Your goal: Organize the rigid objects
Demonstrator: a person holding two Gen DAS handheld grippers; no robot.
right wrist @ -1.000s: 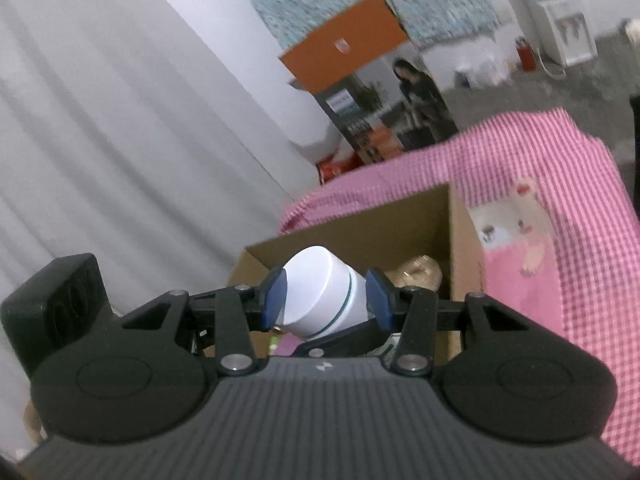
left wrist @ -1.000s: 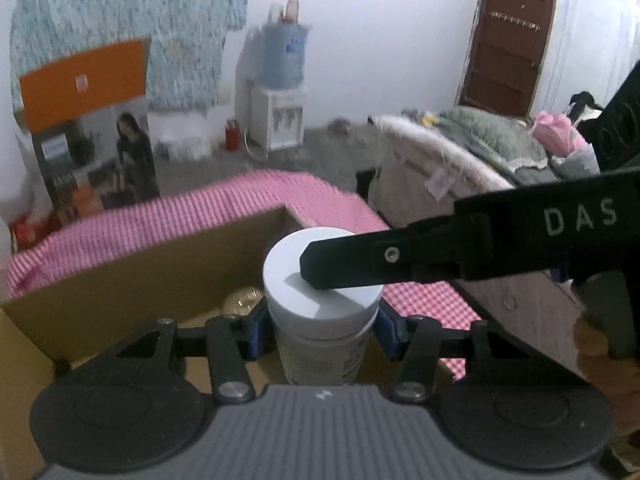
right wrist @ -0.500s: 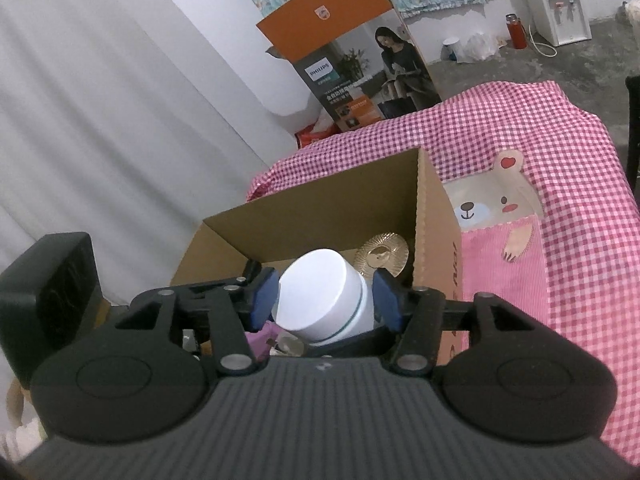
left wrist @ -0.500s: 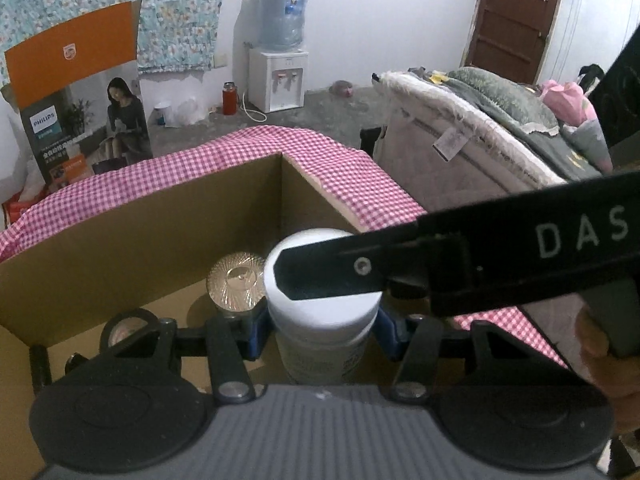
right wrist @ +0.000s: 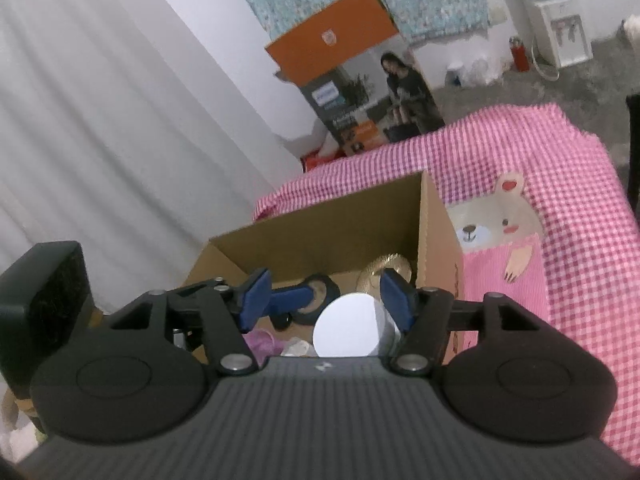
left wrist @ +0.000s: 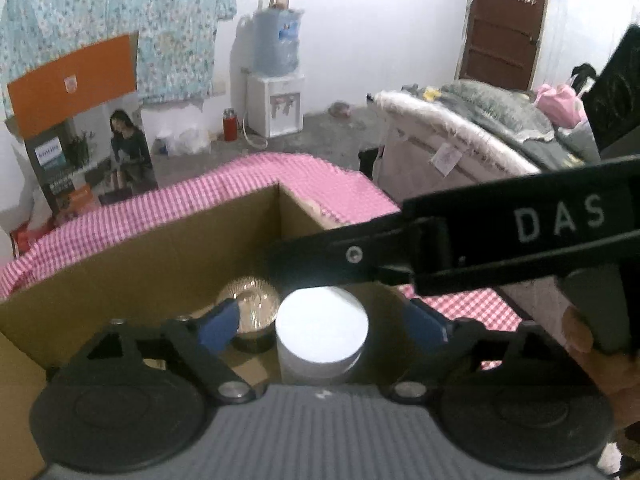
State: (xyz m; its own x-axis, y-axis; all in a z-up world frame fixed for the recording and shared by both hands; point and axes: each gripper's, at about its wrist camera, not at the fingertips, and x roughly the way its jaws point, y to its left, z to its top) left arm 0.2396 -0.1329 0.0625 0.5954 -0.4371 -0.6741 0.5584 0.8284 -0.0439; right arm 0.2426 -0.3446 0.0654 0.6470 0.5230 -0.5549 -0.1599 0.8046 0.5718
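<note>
A white-lidded jar [left wrist: 322, 330] stands upright inside an open cardboard box [left wrist: 160, 248] and shows in the right wrist view [right wrist: 347, 330] too. My left gripper [left wrist: 320, 326] is open, its blue pads apart on either side of the jar and above it. My right gripper [right wrist: 326, 298] is open too, over the box [right wrist: 438, 248]. The right gripper's arm [left wrist: 500, 240] crosses the left wrist view above the jar. A gold-lidded jar [left wrist: 248, 306] stands just left of the white one.
The box sits on a pink checked cloth [right wrist: 560, 184] with a bear print. Inside it are a black roll [right wrist: 318, 298] and a purple item [right wrist: 260, 340]. A curtain [right wrist: 100, 120] hangs left; a Philips carton [left wrist: 84, 132], water dispenser [left wrist: 276, 104] and bed [left wrist: 480, 136] stand behind.
Both grippers have opened and let go of the white jar. It has dropped lower and stands in the box beside the gold-lidded jar. Both grippers have drawn up and back.
</note>
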